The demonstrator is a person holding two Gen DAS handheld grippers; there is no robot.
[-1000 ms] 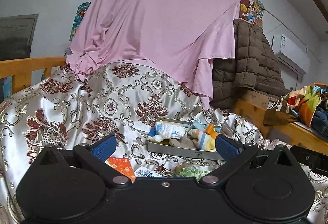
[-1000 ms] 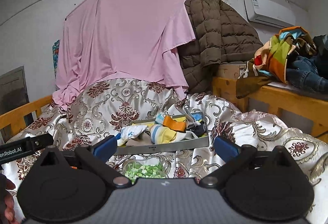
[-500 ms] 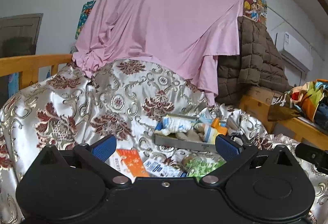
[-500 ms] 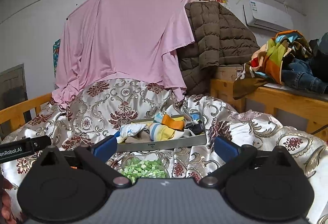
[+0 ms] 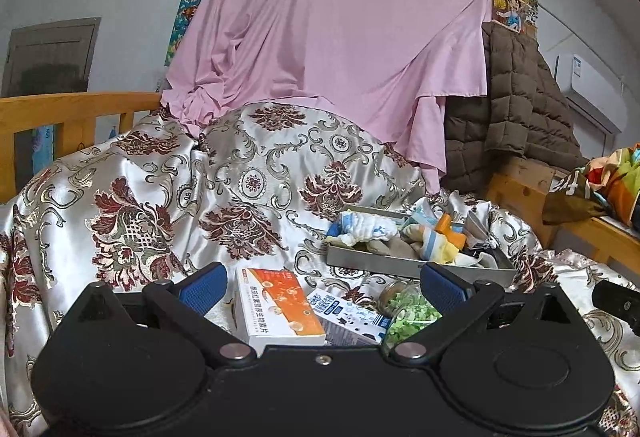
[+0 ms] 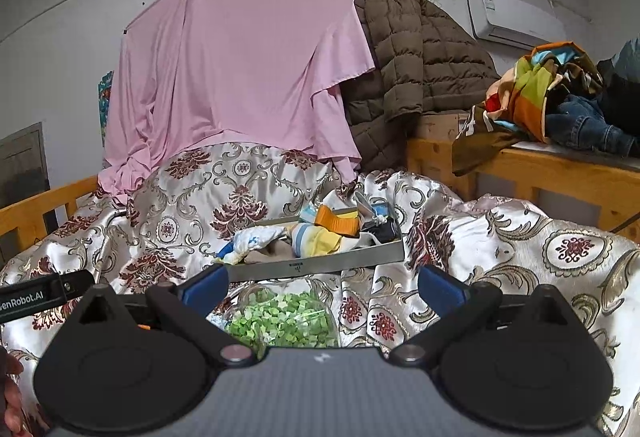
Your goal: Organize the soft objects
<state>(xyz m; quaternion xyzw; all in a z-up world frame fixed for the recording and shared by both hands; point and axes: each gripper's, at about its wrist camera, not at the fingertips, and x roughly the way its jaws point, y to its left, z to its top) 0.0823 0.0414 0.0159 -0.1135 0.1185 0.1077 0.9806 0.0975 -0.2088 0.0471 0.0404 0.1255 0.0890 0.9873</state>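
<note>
Left wrist view, left gripper [image 5: 322, 287] spread wide, empty, tray of soft cloths [image 5: 416, 264] beyond its right finger, right gripper [image 6: 322, 287] likewise wide.

I counted one metal tray [image 5: 400, 264] heaped with small cloths, too tangled to number, two cartons before it, an orange box [image 5: 276, 307] and a blue-and-white box [image 5: 348, 317], one clear jar of green bits [image 6: 282, 319], one pink sheet [image 5: 340, 49], and one brown quilted coat [image 6: 416, 65]
</note>
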